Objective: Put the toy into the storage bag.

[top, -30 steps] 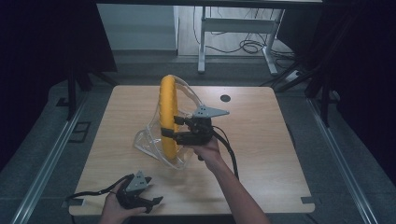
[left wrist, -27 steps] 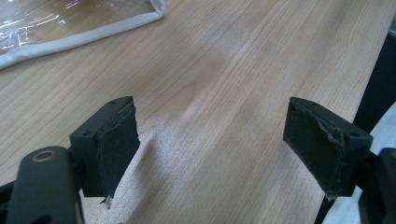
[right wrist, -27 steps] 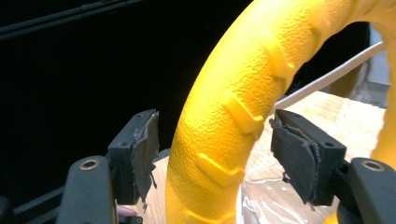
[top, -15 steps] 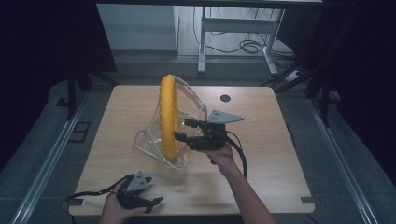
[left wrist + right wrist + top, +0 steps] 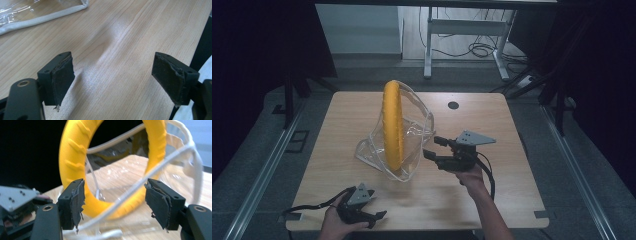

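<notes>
The right gripper has backed away from the clear bag, jaws just narrowing slightly yet open and empty. The yellow ring stands upright inside that bag mid-table, apparently released. Left gripper waits open, holding nothing, at the near edge.

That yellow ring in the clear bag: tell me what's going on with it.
A person at a wooden table holds a gripper in each hand. The yellow ring stands upright inside a clear plastic bag with white piping. The right gripper is beside the bag, jaws open and pointed at it, nothing between them. In the right gripper view the ring sits just beyond the pads, not gripped. The left gripper rests open at the table's near edge, holding nothing.
</notes>
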A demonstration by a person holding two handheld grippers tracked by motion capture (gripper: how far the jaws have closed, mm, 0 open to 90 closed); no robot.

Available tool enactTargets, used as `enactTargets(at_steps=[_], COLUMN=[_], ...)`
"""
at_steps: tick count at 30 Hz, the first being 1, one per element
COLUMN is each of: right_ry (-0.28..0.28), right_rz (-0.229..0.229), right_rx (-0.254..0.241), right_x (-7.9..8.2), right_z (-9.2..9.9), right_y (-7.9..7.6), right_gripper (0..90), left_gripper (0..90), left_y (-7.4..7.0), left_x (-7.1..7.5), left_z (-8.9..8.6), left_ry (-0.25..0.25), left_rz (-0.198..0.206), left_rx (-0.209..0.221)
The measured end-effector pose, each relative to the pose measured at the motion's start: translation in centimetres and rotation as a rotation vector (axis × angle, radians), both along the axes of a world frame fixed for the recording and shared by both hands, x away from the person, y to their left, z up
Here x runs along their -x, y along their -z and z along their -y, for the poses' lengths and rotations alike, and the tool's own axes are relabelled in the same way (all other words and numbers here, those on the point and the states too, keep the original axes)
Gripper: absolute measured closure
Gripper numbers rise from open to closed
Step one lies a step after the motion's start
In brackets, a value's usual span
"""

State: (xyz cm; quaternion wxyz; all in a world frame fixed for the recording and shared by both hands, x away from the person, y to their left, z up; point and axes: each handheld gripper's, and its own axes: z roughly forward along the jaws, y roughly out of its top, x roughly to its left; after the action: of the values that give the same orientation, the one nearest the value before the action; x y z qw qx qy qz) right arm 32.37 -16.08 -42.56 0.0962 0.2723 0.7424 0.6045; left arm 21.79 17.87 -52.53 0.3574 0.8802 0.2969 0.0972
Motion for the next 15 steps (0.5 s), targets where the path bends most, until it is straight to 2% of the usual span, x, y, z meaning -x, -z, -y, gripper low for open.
enactTargets(at_steps=[7,15], right_ry=[0.02,0.016], right_rz=[-0.006,-0.001], right_rx=[0.027,0.034], right_x=[0.4,0.4], right_z=[1.6,1.5], right_y=[1.4,1.6], right_gripper=[32.3,32.4], left_gripper=[18.0,18.0], left_y=[-0.1,-0.1], left_x=[-0.1,0.0], left_z=[-0.1,-0.1], left_ry=[-0.003,-0.002], left_rz=[0.003,0.004], left_rx=[0.001,0.0])
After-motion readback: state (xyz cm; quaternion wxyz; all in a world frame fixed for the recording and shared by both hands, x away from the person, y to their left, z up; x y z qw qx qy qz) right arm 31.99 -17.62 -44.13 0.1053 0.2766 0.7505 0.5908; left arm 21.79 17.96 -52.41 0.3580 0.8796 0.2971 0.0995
